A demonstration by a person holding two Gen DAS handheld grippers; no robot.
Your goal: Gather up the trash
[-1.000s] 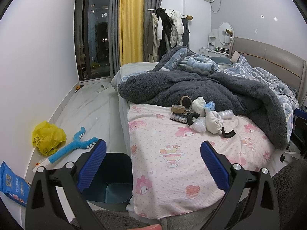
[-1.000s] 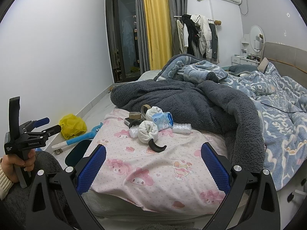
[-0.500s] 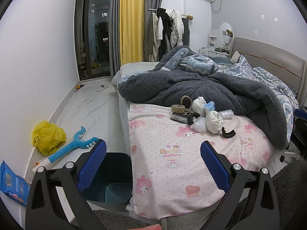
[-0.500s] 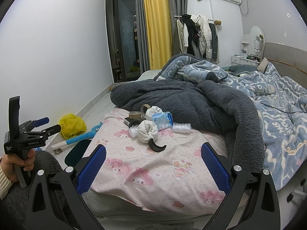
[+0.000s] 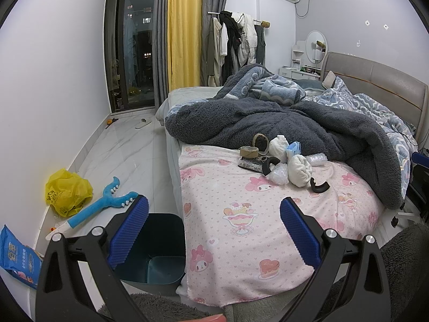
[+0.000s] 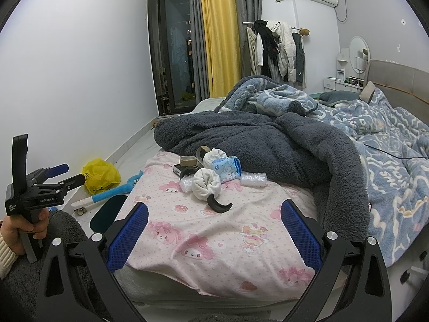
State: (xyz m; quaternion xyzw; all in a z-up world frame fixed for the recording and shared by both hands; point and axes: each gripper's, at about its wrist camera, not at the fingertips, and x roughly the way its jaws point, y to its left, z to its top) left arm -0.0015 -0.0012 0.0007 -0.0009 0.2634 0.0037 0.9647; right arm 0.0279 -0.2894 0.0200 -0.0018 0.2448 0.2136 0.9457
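Observation:
A pile of trash lies on the pink printed sheet (image 5: 241, 214): white paper wads (image 5: 299, 170), a blue tissue pack (image 6: 226, 167), tape rolls (image 5: 249, 151), clear plastic wrap (image 6: 253, 179) and a black curved piece (image 6: 218, 205). A dark teal bin (image 5: 158, 244) stands on the floor beside the bed. My left gripper (image 5: 213, 230) is open and empty, above the bin's edge and the bed corner. My right gripper (image 6: 214, 234) is open and empty, short of the pile. The left gripper also shows at the left in the right wrist view (image 6: 68, 174).
A dark grey fleece blanket (image 5: 281, 126) and a blue quilt (image 6: 388, 147) cover the far bed. On the floor lie a yellow bag (image 5: 67, 191), a blue toy (image 5: 104, 205) and a blue snack packet (image 5: 18, 257). A clothes rack (image 5: 236, 43) stands behind.

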